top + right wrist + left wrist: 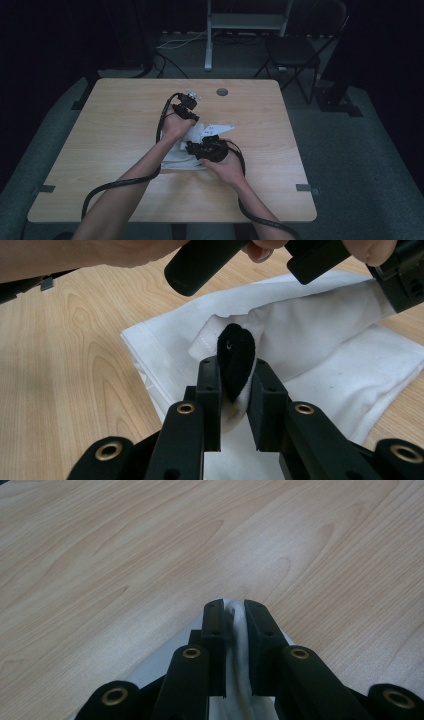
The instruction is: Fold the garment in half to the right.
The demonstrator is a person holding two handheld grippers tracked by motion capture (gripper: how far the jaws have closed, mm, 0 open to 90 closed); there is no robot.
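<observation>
Wooden table (115, 145): a white cloth (175, 155) is pinched by left gripper (232, 617) and right gripper (235, 385), mid-fold; next, probably, edges are aligned.

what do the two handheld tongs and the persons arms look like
Both tongs, left and right, are black, each with two flat blocky jaws on linked arms pinned by brass-coloured rivets. A thick black cable trails from each toward the table's near edge. The left one carries a pale plate on top. The forearms are bare, with no sleeves showing.

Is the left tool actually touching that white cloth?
Touching. The left gripper view shows the left tool with its jaws closed on a fold of the white cloth.
</observation>
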